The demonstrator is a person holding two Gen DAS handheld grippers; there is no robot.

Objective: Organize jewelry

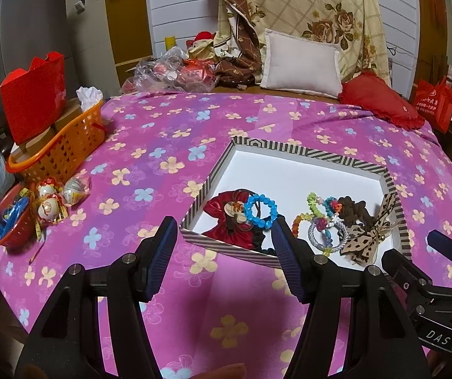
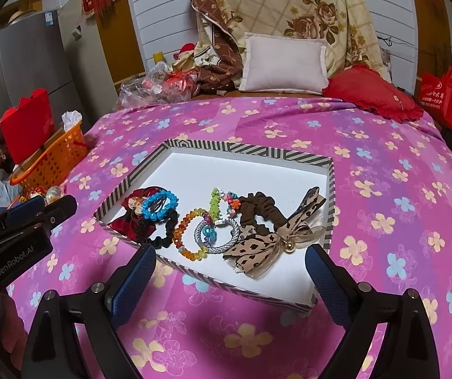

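A striped tray (image 2: 331,189) sits on a pink flowered bedspread (image 2: 384,145), holding the jewelry in a loose row along its near side: a blue bead bracelet (image 2: 159,203) over a red velvet piece (image 2: 129,221), an amber bead bracelet (image 2: 191,237), a silver ring bangle (image 2: 226,240), a brown scrunchie (image 2: 257,205) and a leopard-print bow (image 2: 257,249). The left gripper (image 1: 222,243) hangs over the tray's near left corner, jaws apart and empty. The right gripper (image 2: 230,268) hovers over the tray's near edge, jaws wide and empty. An orange basket (image 1: 64,148) stands well off to the left.
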